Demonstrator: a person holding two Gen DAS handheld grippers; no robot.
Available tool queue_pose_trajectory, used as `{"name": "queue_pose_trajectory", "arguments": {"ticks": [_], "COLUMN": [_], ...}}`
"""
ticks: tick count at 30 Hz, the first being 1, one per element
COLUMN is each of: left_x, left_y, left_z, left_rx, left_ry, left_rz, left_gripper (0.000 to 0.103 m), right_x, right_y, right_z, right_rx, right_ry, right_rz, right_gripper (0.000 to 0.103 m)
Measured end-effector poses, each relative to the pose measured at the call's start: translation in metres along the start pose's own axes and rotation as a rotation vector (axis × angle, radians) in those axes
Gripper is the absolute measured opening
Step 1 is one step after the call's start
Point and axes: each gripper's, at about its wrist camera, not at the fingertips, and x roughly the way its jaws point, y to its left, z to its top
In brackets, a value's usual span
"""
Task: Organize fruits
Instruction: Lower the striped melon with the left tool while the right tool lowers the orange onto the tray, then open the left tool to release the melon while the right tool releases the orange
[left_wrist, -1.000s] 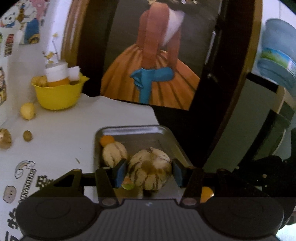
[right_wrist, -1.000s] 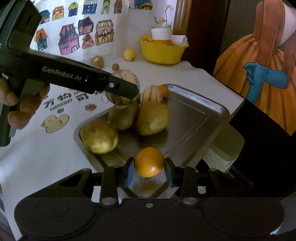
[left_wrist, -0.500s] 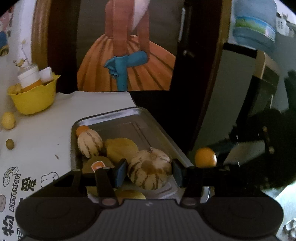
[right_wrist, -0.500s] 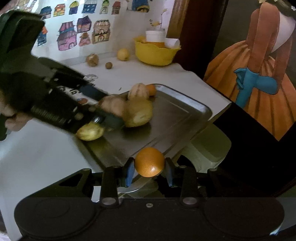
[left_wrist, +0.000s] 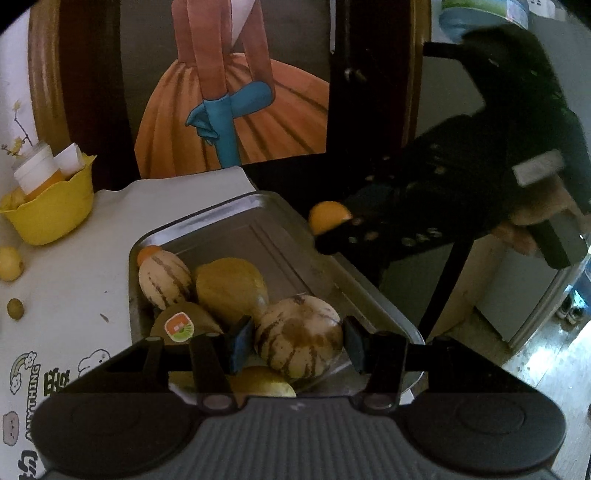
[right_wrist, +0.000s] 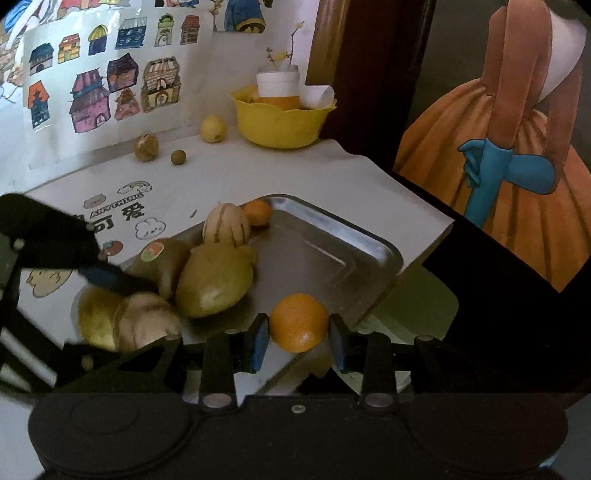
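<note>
- Left wrist view: A steel tray (left_wrist: 280, 236) sits at the corner of a white-covered counter (left_wrist: 74, 280), its far right side overhanging the counter's edge above dark open space and a patch of floor at right. The tray's far half is bare metal; fruit crowds its near-left part. A yellow bowl (left_wrist: 51, 206) stands at the counter's back left, before a painting of an orange gown. The left gripper (left_wrist: 297, 343) has its jaws partly open and clamped on a striped round melon (left_wrist: 299, 339) above the tray's near end, beside a stickered kiwi (left_wrist: 184, 325). Beyond the tray's right rim, the right gripper (left_wrist: 332, 225) carries an orange (left_wrist: 327, 218).
- Right wrist view: The right gripper (right_wrist: 298, 338) holds its jaws narrowly set, pinching the orange (right_wrist: 299, 322) over the tray's near edge (right_wrist: 369, 295). Bare tray lies ahead and right; pale fruit (right_wrist: 214, 284) is bunched left. The left gripper (right_wrist: 110, 277) reaches in there, blurred, with the melon (right_wrist: 144, 317).
</note>
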Motion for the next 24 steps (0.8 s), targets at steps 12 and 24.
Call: {"name": "queue_pose_trajectory", "arguments": {"ticks": [12,24], "left_x": [0.012,0.015], "left_y": [-0.002,-0.014], "left_z": [-0.004,-0.008], "left_rx": [0.026,0.102], "left_ry": [0.036,0.025], "left_rz": [0.010,0.053], "left_gripper": [0.056,0.057], "right_x": [0.036,0.050], "right_y": [0.003,0.002], "right_z": [0.008,0.004], "right_rx": [0.002,0.006], "right_ry": [0.042,0.064], "right_rz": [0.020,0.024], "right_gripper": [0.037,0.037]}}
